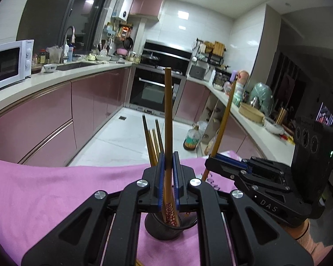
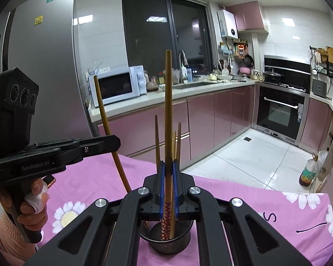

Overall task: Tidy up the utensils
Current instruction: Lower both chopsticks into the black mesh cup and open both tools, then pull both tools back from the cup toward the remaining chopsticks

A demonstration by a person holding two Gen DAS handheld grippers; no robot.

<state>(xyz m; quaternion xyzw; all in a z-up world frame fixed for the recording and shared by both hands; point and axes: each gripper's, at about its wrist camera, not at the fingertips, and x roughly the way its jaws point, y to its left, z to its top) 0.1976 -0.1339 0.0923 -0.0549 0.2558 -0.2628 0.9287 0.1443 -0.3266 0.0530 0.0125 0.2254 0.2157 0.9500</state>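
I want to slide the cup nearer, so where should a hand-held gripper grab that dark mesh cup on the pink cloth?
Probably pinch the dark mesh cup by its right rim, one finger inside, one outside, coming down from above. It stands upright and open-topped, and the chopsticks in it crowd the middle.

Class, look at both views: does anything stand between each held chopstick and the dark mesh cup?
Nothing visible does. Each brown wooden chopstick stands over the dark mesh cup, which already holds other chopsticks beside the entry.
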